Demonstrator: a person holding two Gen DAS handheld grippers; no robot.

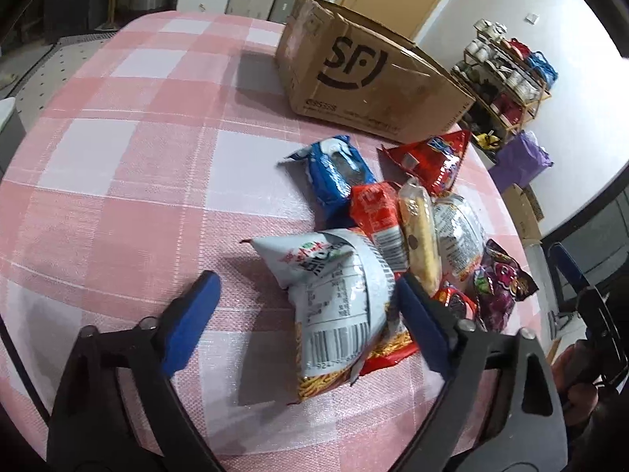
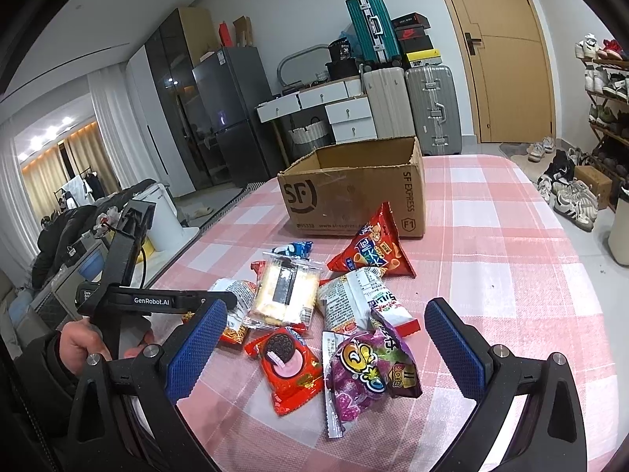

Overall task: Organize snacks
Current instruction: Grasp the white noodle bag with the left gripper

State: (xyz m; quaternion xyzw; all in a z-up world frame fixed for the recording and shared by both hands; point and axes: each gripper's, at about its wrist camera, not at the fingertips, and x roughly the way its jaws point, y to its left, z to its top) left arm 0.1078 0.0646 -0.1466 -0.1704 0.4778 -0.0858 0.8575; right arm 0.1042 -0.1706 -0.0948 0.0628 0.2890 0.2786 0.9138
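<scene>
pink checked table (image 1: 129, 165); silver packet (image 1: 338, 299) lengthwise between open left tool (image 1: 306, 291).

An open brown cardboard box (image 2: 354, 192), printed "SF", is stood upright on the pink checked cloth. Just before it a heap of sealed snack packets is laid: a red triangular chip bag (image 2: 371, 249), a blue cookie pack (image 1: 334, 175), a clear-wrapped cake (image 2: 285, 289), a red Oreo pack (image 2: 289, 365) and a purple candy bag (image 2: 369, 373).
</scene>
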